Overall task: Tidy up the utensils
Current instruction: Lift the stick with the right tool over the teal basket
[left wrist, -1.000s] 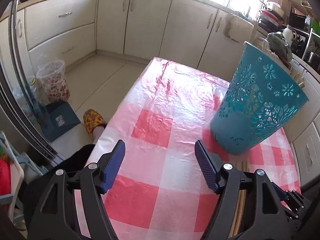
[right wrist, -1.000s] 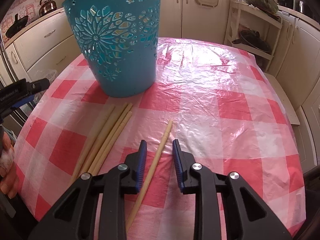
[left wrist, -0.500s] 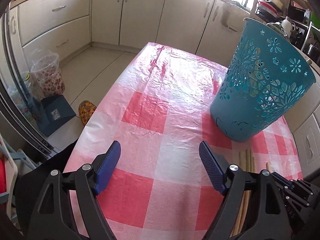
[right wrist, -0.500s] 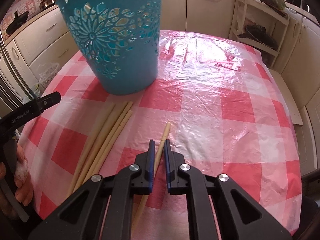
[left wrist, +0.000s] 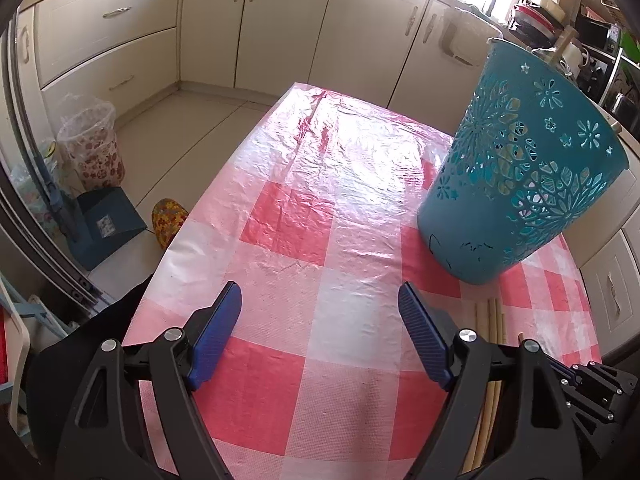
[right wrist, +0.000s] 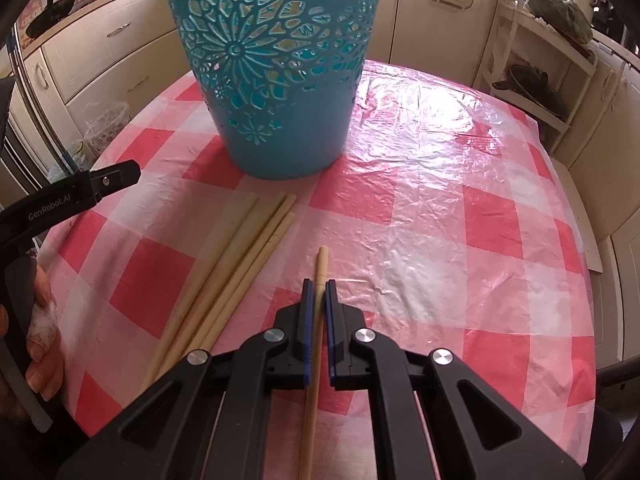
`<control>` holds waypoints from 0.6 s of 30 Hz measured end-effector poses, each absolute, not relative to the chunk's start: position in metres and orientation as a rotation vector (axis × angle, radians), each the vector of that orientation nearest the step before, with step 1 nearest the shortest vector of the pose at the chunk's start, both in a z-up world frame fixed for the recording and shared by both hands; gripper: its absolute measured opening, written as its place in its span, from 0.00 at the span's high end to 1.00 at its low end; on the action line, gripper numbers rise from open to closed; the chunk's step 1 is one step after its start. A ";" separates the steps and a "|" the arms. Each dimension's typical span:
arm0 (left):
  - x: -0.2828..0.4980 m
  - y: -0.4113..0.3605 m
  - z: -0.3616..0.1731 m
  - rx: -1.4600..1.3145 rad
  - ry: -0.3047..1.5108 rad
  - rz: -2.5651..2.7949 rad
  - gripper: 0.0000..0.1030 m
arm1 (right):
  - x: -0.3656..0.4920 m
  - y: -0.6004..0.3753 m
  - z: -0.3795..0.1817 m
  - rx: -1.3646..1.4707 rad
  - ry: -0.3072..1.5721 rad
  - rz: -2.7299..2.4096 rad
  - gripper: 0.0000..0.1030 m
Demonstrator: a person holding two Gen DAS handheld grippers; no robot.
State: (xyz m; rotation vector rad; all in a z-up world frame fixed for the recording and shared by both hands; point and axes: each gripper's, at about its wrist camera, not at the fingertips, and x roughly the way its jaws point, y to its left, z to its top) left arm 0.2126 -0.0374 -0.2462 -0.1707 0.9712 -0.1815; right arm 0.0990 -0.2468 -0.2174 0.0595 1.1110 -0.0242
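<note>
Pinching one chopstick between its pads, the right claw points at the basket at 11 o'clock; four chopsticks lie at 10. Left claw gapes wide over bare bench.

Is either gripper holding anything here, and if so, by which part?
The right gripper is shut on a single chopstick, gripping it near its far end. The left gripper is open and holds nothing.
</note>
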 end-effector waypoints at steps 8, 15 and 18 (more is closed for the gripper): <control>0.214 -0.037 -0.247 -0.179 0.982 -0.178 0.25 | 0.086 -0.283 -0.206 0.361 1.057 0.040 0.94; 0.215 -0.036 -0.248 -0.171 0.985 -0.174 0.25 | 0.067 -0.302 -0.161 0.467 0.902 0.104 0.94; 0.214 -0.039 -0.248 -0.154 0.987 -0.169 0.25 | 0.065 -0.306 -0.141 0.486 0.850 0.116 0.94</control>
